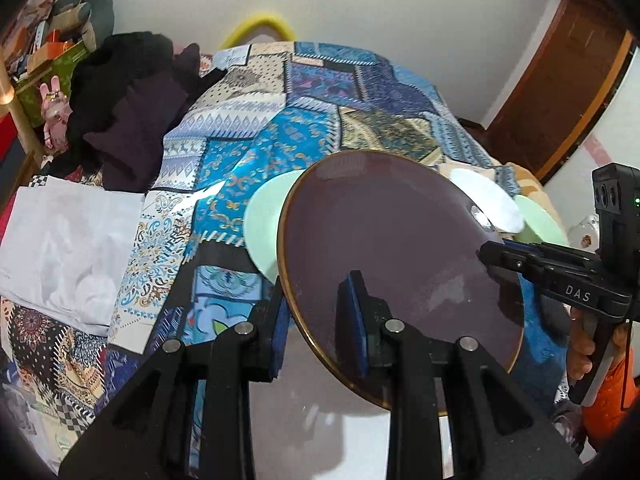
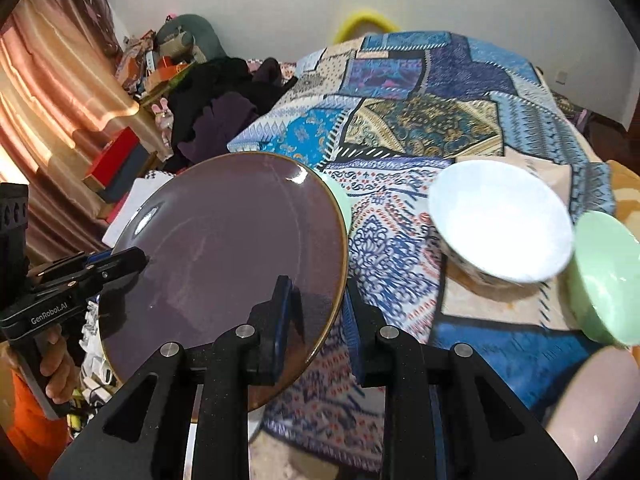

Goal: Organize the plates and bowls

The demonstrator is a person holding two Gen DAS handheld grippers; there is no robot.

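Note:
A dark purple plate point(image 1: 392, 240) point(image 2: 224, 240) with a gold rim hangs tilted above the patterned bed cover, held at two sides. My left gripper point(image 1: 318, 316) is shut on its near-left rim and shows in the right wrist view at the plate's left edge point(image 2: 136, 258). My right gripper point(image 2: 318, 308) is shut on the near-right rim and shows in the left wrist view at the right edge point(image 1: 492, 252). A mint green plate point(image 1: 260, 220) point(image 2: 340, 200) lies on the cover, partly hidden behind the purple one. A white bowl point(image 2: 500, 220) and a mint green bowl point(image 2: 604, 272) stand to the right.
The patchwork bed cover point(image 1: 320, 92) runs back to the wall. A folded white cloth point(image 1: 60, 248) and a heap of dark clothes point(image 1: 128, 120) lie at the left. A pale pink rounded surface point(image 2: 592, 420) fills the near right corner. A person's hand point(image 2: 56, 364) grips the left handle.

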